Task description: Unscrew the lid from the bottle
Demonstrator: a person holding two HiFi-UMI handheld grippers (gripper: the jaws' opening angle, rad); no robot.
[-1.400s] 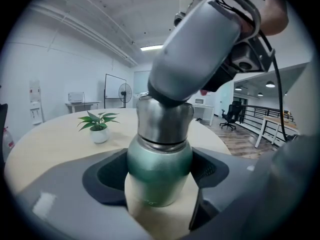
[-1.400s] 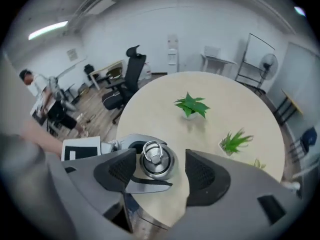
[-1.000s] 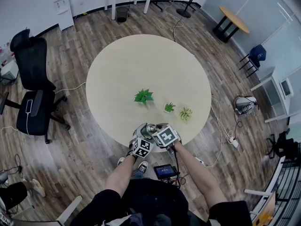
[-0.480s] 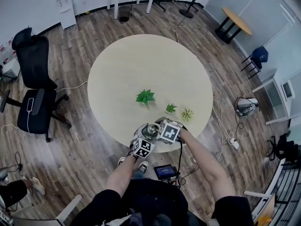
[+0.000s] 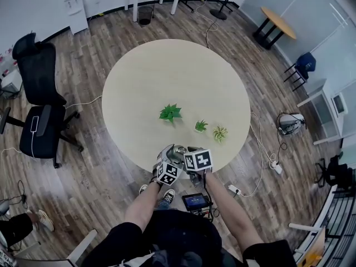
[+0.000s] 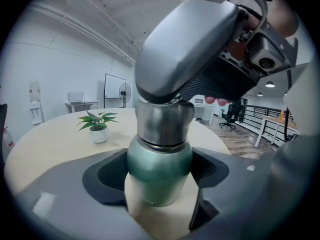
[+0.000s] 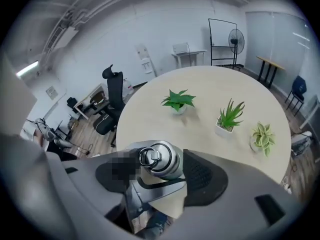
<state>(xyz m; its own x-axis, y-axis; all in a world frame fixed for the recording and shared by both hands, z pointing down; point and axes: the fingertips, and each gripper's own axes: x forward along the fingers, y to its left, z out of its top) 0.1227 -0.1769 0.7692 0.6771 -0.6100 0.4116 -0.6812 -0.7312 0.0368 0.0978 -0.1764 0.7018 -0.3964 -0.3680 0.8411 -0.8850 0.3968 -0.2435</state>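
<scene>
While the matte green metal bottle (image 6: 159, 184) is upright at the near edge of the round pale desk (image 5: 167, 82), I've got it clamped. My left hand-held gripper (image 6: 160, 171) is grasping its body low down, and the dark ribbed pads (image 6: 107, 176) press in from both sides. That low grip is deliberate: it locks the body against twisting and leaves the whole neck free. Whether the base actually sits on the desk I can't tell, because the jaws cover it.

Up top is the brushed-steel screw lid with a ring loop (image 7: 159, 159), seated on the neck with no gap at the seam, so I judge the unscrewing isn't finished. My right hand-held gripper (image 7: 162, 166) comes straight down over it, with one jaw on either side of the lid. It looks released to me: the pads flank the steel but don't bite. I read that as a reset of the wrist before the next turn. The top-down approach makes sense, because the turning axis runs right through the lid.

Further out, everything's well clear of the work. A leafy green potted plant (image 5: 170, 114) sits mid-desk, and two smaller potted plants (image 5: 200, 127) (image 5: 219, 133) stand off to its right. A black office chair (image 5: 36, 102) is parked on the wood floor well beyond the desk. Working at the desk's edge keeps my elbows free and nothing within reach to knock over.
</scene>
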